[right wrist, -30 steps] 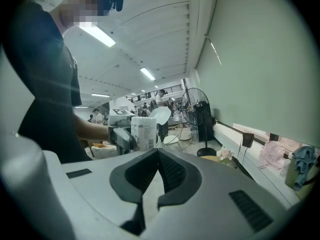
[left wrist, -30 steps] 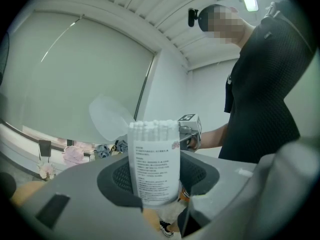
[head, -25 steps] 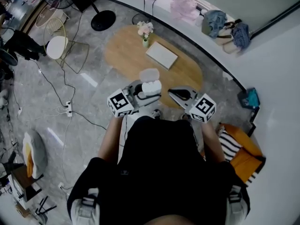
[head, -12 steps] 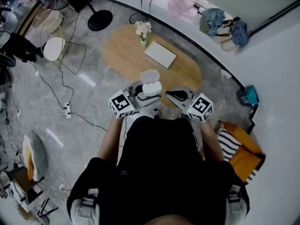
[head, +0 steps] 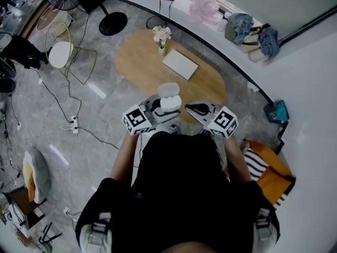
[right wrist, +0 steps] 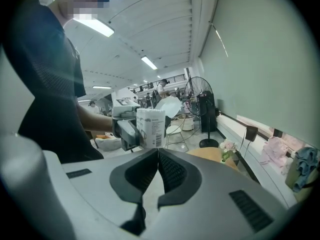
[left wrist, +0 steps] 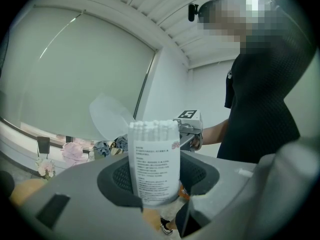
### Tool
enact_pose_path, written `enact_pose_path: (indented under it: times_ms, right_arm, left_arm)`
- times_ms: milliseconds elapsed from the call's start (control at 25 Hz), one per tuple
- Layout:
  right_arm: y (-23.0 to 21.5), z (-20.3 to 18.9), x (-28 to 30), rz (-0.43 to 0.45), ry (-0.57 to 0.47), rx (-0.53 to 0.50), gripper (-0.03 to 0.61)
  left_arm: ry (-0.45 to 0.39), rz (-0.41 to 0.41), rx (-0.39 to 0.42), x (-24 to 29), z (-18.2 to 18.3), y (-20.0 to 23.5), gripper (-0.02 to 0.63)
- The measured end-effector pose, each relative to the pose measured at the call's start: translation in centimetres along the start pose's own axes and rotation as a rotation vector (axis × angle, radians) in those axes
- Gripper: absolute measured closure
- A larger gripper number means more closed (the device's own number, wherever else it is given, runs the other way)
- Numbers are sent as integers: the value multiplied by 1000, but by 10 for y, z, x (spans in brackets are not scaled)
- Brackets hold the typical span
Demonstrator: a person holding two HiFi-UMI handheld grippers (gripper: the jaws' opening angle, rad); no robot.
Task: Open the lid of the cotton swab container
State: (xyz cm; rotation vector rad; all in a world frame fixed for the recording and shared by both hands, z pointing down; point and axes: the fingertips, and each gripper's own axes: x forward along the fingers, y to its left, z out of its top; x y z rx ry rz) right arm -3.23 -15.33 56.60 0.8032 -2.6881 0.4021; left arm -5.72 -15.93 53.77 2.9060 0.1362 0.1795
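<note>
Head view, wooden table (head: 141, 62), grey floor (head: 97, 107), left gripper (head: 162, 112) clamping swab container (head: 170, 103), right gripper (head: 190, 108) closed.

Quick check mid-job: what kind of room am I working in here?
Probably an open-plan workspace staged as a lounge: oval wooden table, standing fan, cables across the tiled floor.

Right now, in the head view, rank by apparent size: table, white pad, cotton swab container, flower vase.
table
white pad
cotton swab container (nearer the camera, so unsure against the pad)
flower vase
</note>
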Motion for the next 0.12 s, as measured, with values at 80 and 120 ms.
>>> enact_pose_path:
  times_ms: [80, 120]
  right_arm:
    - [0, 0, 0, -3, 3, -4, 583]
    - [-1, 1, 0, -5, 4, -6, 583]
  left_arm:
    - [-4, -3, 2, 0, 1, -2, 413]
    - [-6, -5, 4, 1, 2, -3, 413]
